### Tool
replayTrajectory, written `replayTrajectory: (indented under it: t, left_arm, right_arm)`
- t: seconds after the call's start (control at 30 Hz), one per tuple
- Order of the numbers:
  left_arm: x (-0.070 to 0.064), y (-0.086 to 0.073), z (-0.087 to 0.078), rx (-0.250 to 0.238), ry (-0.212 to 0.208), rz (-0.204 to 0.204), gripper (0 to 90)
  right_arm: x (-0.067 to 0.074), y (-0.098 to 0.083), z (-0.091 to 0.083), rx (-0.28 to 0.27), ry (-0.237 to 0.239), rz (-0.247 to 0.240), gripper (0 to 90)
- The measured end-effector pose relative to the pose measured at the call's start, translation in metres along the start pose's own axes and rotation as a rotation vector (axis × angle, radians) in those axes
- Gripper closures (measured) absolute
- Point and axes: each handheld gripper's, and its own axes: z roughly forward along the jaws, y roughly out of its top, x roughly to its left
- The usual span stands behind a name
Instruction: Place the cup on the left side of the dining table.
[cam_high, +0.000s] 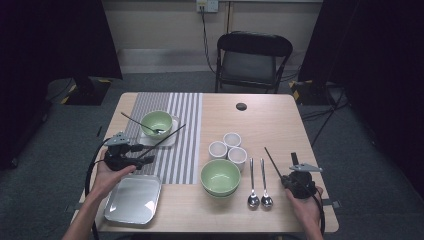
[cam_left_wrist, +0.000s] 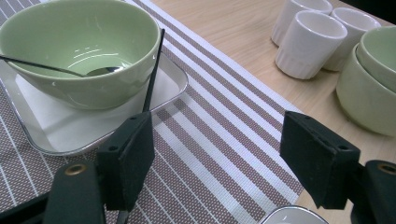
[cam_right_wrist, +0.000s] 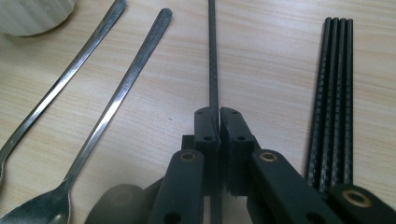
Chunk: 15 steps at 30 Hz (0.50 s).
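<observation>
Relative to the stacked green bowls (cam_high: 220, 177): to their left, the left gripper (cam_high: 131, 152) is held level over the striped mat (cam_high: 175, 145), jaws spread, a chopstick (cam_left_wrist: 153, 74) lying against one pad, lower end hidden. To their right, the right gripper (cam_right_wrist: 219, 122) is clamped on a single chopstick (cam_right_wrist: 213, 56), tail hidden between jaws; the spare chopsticks (cam_right_wrist: 332, 93) are cut off below.

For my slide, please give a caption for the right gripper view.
Right tool shut on one black chopstick, between two spoons and spare chopsticks.
</observation>
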Motion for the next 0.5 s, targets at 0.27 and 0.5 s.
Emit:
replayTrajectory:
  t: [0.27,0.5]
  left_arm:
    - [-0.0022,0.0008,0.0012,0.002,-0.001,0.007,26.1]
    - [-0.0005,0.0002,0.0009,-0.001,0.0,-0.008,26.1]
  right_arm:
    - [0.0017,0.0056,0.007,-0.012,-0.01,-0.011,80.2]
    - [0.0003,0.0069,0.0084,-0.015,-0.005,-0.001,86.3]
